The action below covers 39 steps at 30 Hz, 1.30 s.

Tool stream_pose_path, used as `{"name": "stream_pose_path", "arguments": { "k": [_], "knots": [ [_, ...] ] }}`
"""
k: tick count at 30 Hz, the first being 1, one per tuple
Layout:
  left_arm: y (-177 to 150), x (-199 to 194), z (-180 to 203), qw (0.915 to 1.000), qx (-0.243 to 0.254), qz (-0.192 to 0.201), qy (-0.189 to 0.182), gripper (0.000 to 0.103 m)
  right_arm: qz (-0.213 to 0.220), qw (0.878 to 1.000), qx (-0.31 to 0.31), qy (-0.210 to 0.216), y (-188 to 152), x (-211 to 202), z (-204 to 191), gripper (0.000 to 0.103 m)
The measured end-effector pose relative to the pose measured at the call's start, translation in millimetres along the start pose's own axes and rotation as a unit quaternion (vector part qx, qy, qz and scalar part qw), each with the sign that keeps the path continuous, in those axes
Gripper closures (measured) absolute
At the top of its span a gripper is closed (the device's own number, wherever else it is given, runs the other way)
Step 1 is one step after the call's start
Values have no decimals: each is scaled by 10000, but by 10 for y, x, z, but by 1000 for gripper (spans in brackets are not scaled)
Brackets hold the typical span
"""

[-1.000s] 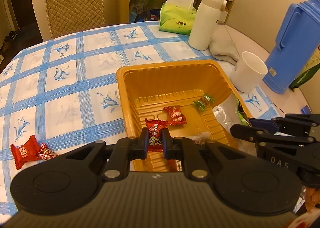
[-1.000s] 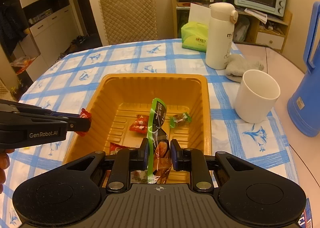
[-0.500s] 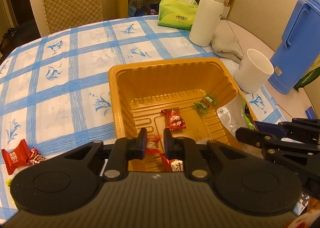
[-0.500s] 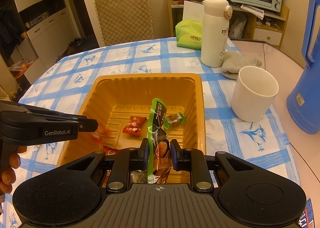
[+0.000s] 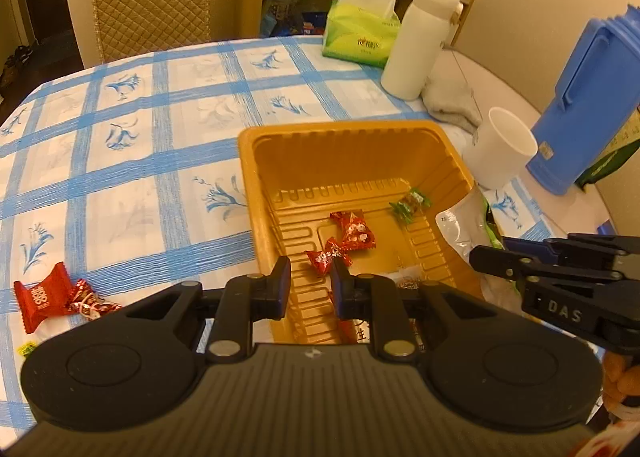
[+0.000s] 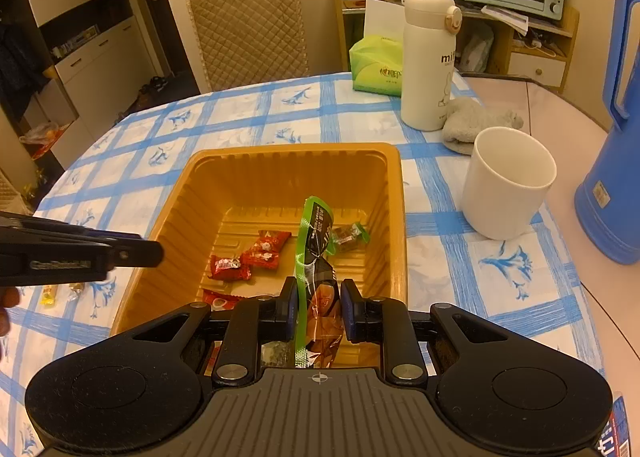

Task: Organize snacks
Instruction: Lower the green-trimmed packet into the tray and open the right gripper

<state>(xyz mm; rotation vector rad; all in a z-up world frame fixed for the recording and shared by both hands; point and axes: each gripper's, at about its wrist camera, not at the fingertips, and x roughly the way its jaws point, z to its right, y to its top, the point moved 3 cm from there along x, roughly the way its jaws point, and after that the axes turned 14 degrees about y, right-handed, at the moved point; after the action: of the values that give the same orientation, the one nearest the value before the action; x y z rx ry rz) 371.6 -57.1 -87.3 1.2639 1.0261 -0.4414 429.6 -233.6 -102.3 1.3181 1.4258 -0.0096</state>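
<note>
The left gripper [image 5: 306, 283] is hovering over the near rim of the rectangular orange plastic tray [image 5: 276, 137], with its two fingers spread apart and nothing between them. In the left wrist view, a red twist-wrapped candy [image 5: 329, 255] is lying on the tray floor just beyond the fingertips, at 12 o'clock from the gripper. A second red wrapped candy [image 5: 354, 230] is lying just beside it at 1 o'clock, and a green-ended wrapped candy [image 5: 411, 204] is resting farther back at 2 o'clock, near the tray's right wall.

The right gripper [image 6: 319, 307] is pinching a green-edged foil snack packet [image 6: 316, 249] between its blue-padded fingers. The packet is standing upright above the near end of the tray, with its top pointing toward 12 o'clock. In the left wrist view the right gripper is sitting at 3 o'clock, over the tray's right rim.

Outside the tray, a flat red candy packet [image 5: 40, 299] and a small red twist-wrapped candy [image 5: 90, 301] are lying touching each other on the blue-checked tablecloth [image 5: 120, 161], at 9 o'clock from the left gripper and well apart from the tray.

In the right wrist view, a white cylindrical cup [image 6: 508, 181] is standing at 2 o'clock from the tray. A white insulated bottle [image 6: 430, 61] is standing at 12 o'clock from the cup, with a grey cloth [image 6: 476, 123] lying between them. A green tissue box [image 6: 376, 65] is sitting just beside the bottle at 9 o'clock. A blue plastic jug [image 6: 616, 177] is standing at 3 o'clock from the cup.
</note>
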Motion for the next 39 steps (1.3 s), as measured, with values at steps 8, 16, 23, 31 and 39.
{"name": "stream_pose_path", "arguments": {
  "k": [8, 16, 23, 31, 39],
  "knots": [
    [-16, -195, -237, 9996, -186, 150, 121, 84, -34, 9999, -81, 61, 76, 79, -20, 80],
    [-141, -294, -633, 9978, -466, 145, 440, 81, -103, 9996, -221, 111, 158, 234, -82, 80],
    [-310, -365, -1004, 9946, -740, 72, 723, 79, -107, 9995, -296, 104, 220, 358, -117, 80],
    [-522, -487, -1334, 9905, -951, 28, 990, 75, -11, 9999, -90, -66, 249, 424, -82, 80],
    [-733, -632, -1611, 9873, -1070, 36, 1171, 69, -10, 10000, -32, 8, 94, 295, -258, 79]
  ]
}}
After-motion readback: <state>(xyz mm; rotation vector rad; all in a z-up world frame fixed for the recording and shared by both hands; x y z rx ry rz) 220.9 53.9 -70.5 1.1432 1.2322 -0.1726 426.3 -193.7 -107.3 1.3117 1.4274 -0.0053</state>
